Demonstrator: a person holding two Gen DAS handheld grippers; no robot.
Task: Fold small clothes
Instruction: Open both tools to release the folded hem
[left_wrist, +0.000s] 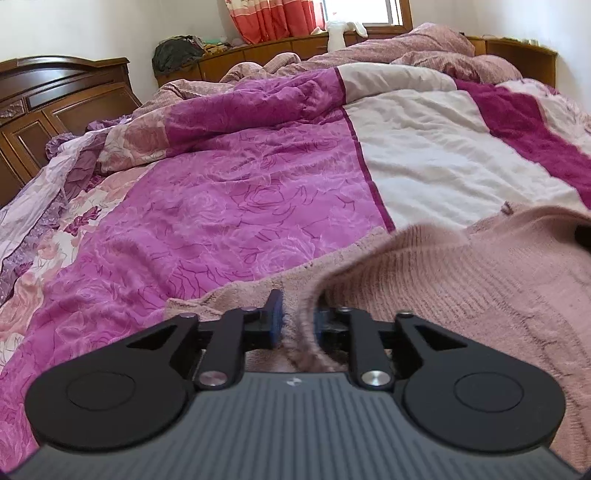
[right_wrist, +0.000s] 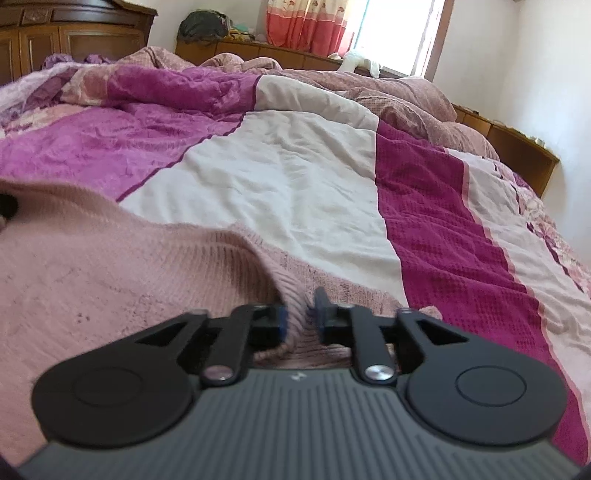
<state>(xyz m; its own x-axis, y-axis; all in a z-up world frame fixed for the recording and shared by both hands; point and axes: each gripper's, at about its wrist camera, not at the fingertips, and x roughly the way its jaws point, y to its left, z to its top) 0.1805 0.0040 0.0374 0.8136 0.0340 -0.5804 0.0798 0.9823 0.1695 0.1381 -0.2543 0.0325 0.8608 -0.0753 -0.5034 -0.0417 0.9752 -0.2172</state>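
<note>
Pink knit sweater (left_wrist: 461, 295) lies on the bed, spread over the quilt (left_wrist: 229, 206), near edge closest to both cameras. A ribbed fold of the knit stands up between the fingers of each gripper.

Left gripper (left_wrist: 295, 317): jaws slightly parted, a ridge of sweater edge in the gap; blue pads look just clear of the cloth, so not a firm pinch.
Right gripper (right_wrist: 299, 314): same picture, jaws a little apart, ribbed hem rising between them, pads apparently off the fabric.

Step in hand, as I judge it: letting go of the folded edge after laying it down. To do it well: let the jaws part fully before lifting away, draw back straight along the fingers so the loose knit does not snag, keep both sides level so the fold line stays even, then smooth it.

Writing: none readable. Only a small pale mark on each gripper body, too small to make out.
</note>
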